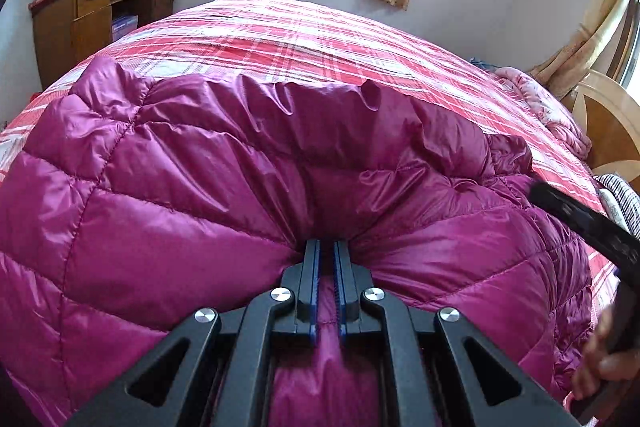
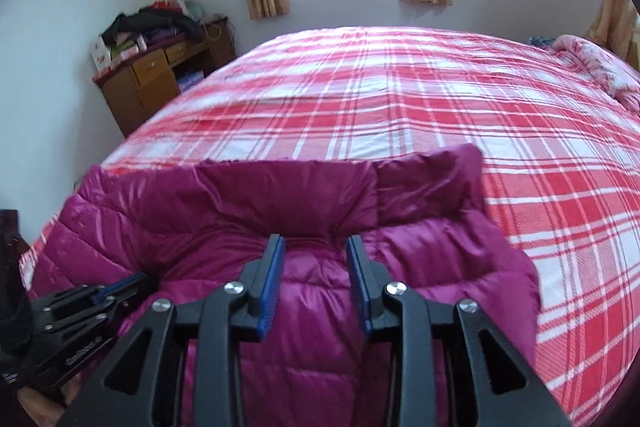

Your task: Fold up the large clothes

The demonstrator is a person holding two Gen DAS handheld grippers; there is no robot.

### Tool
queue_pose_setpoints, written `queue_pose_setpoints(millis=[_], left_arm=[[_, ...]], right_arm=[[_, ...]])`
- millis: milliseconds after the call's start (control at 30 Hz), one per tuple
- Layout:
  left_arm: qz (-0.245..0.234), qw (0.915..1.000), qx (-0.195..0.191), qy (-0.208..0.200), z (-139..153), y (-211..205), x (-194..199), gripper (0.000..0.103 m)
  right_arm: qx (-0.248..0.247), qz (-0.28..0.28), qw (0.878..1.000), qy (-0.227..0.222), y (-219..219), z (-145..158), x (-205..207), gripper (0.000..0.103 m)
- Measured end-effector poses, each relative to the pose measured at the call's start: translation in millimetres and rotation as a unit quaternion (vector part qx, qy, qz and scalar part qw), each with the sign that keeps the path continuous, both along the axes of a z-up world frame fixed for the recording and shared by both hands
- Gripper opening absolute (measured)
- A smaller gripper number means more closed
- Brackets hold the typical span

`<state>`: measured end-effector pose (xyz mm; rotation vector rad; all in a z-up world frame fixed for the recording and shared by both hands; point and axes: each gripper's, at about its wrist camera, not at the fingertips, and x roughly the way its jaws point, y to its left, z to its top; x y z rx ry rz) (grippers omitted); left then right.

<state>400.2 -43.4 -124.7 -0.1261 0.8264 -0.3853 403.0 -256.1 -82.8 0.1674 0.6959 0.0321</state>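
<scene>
Bed (image 2: 400,99) space is taken by one plaid cover, on which one magenta down jacket (image 1: 200,187) is spread. Jacket fabric is pinched by the closed left gripper (image 1: 326,251); the right gripper (image 2: 316,247) is held parted above it.

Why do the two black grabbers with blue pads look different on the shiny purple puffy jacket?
The left gripper is pinched shut on the shiny purple puffy jacket, bunching the fabric; the right gripper has a wide gap between its fingers, with jacket fabric filling it. Both point down at the jacket.
</scene>
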Motion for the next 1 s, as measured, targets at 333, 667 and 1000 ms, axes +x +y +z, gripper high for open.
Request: queue_pose_setpoints(millis=[333,667,1000], left_arm=[[0.005,0.9985,0.051,-0.019,2.0,-15.8,-4.9,0.007],[0.014,0.9915,0.123,-0.041,2.6,-32.1,-10.2,0.007],[0.051,0.9868,0.144,-0.052,34.9,-6.1,-58.5,0.007]], right_arm=[[0.014,-0.07,0.997,0.041,-50.3,-33.5,-47.6,0.031],[-0.053,-0.082,0.994,0.055,-34.0,-34.8,-45.5,0.032],[-0.01,-0.073,0.997,-0.03,8.6,21.5,-93.7,0.032]])
